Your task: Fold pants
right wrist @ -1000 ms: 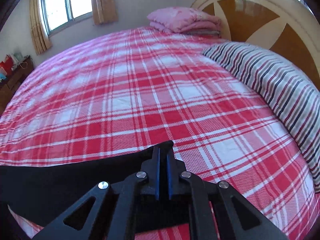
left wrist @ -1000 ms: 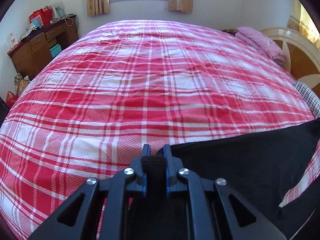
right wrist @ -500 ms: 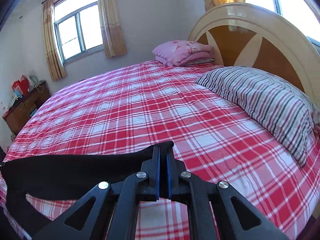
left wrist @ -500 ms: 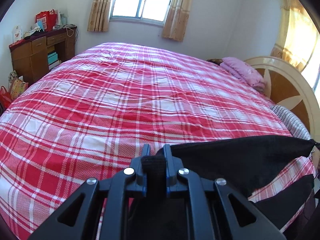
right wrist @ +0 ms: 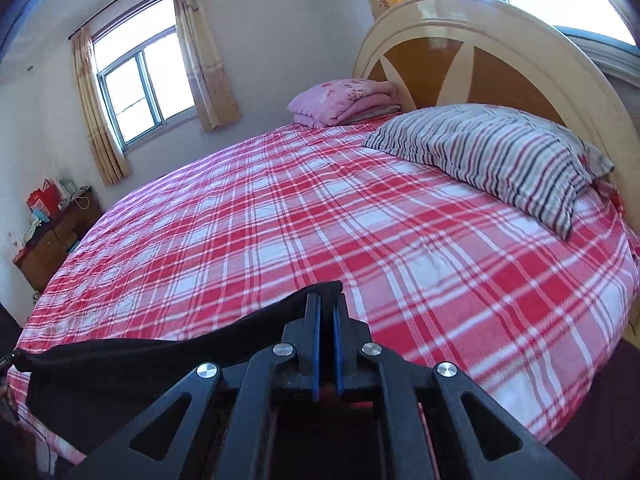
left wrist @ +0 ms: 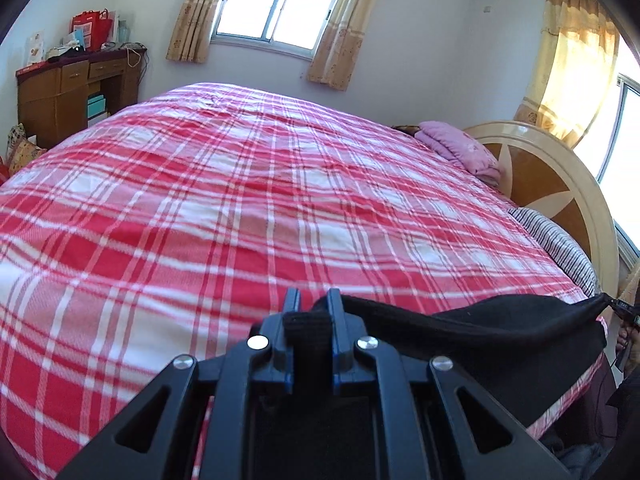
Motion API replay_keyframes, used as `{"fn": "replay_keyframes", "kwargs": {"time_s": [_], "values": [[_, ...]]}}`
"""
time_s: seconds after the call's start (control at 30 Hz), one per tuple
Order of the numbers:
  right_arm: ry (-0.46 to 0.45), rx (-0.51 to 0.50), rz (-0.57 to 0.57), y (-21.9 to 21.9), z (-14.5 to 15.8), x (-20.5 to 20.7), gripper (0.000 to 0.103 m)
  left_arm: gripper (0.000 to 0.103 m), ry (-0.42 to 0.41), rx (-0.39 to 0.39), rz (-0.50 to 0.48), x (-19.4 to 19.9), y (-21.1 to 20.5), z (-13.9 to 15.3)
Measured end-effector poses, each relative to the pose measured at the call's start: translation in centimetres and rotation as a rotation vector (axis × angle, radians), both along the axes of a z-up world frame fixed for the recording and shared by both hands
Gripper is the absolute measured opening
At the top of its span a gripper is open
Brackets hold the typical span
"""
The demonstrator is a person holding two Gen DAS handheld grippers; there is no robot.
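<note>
Black pants (left wrist: pixel 500 336) hang stretched between my two grippers, held up above the near edge of the bed. My left gripper (left wrist: pixel 312 304) is shut on one end of the pants' top edge; the cloth runs off to the right, where the other gripper (left wrist: pixel 624 312) shows at the frame edge. My right gripper (right wrist: pixel 326 300) is shut on the other end; the pants (right wrist: pixel 140 364) run off to the left. The lower part of the pants hangs out of sight below.
A bed with a red and white plaid sheet (left wrist: pixel 260 208) fills both views. A striped pillow (right wrist: pixel 492 156) and a folded pink blanket (right wrist: pixel 344 100) lie by the round headboard (right wrist: pixel 500 40). A wooden desk (left wrist: pixel 68 88) stands at the far left wall.
Both grippers have risen and tilted up with the pants, so more of the room and windows shows. The pants' top edge now hangs slacker between them.
</note>
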State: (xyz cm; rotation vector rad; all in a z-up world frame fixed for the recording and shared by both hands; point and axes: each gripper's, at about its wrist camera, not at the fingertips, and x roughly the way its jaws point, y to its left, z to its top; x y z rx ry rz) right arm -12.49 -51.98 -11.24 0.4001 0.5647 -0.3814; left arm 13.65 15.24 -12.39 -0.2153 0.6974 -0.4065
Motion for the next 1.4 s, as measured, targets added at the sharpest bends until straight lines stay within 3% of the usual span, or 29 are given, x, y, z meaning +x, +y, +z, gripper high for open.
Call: {"fn": "replay_keyframes", "kwargs": {"time_s": [0.27,0.57,0.7,0.77,0.83,0.93,0.97,1.03,1.07,1.1,1.2,1.4], "values": [[-0.015,0.043,-0.041,0.3,-2.2,-4.1,0.005,0.013,0.006,0.003,-0.017,-3.1,0.7,-1.8],[0.007,0.070,-0.038,0.4,-4.3,-6.7,0.005,0.017,-0.006,0.109,-0.052,-4.2,0.4,-3.6],[0.009,0.108,-0.061,-0.2,-5.1,-8.0,0.005,0.025,-0.022,0.115,-0.055,-4.9,0.9,-4.1],[0.026,0.115,-0.101,-0.8,-5.3,-8.9,0.005,0.038,-0.018,0.132,-0.053,-5.2,1.3,-3.9],[0.027,0.116,-0.135,-1.2,-5.2,-9.8,0.006,0.064,-0.043,0.181,-0.029,-5.9,2.0,-3.6],[0.015,0.105,-0.165,-1.1,-4.2,-11.1,0.006,0.070,-0.068,0.215,-0.001,-7.1,3.5,-3.1],[0.012,0.080,-0.162,-0.6,-3.7,-11.3,0.008,0.070,-0.070,0.225,0.018,-7.3,4.1,-3.0],[0.006,0.028,-0.141,1.0,-2.5,-11.0,0.029,0.070,-0.062,0.235,0.054,-7.7,5.6,-3.0],[-0.001,0.018,-0.119,1.9,-2.0,-10.7,0.056,0.070,-0.056,0.235,0.073,-7.8,6.2,-3.0],[-0.017,0.020,-0.093,2.9,-1.5,-10.3,0.067,0.070,-0.044,0.226,0.084,-8.0,6.8,-3.1],[-0.034,-0.053,0.028,7.5,0.1,-7.6,0.067,0.070,-0.038,0.194,0.068,-8.9,6.8,-2.8],[0.068,-0.230,0.380,20.3,0.1,0.1,0.067,0.070,-0.045,0.234,-0.095,-10.7,2.3,-2.8]]}}
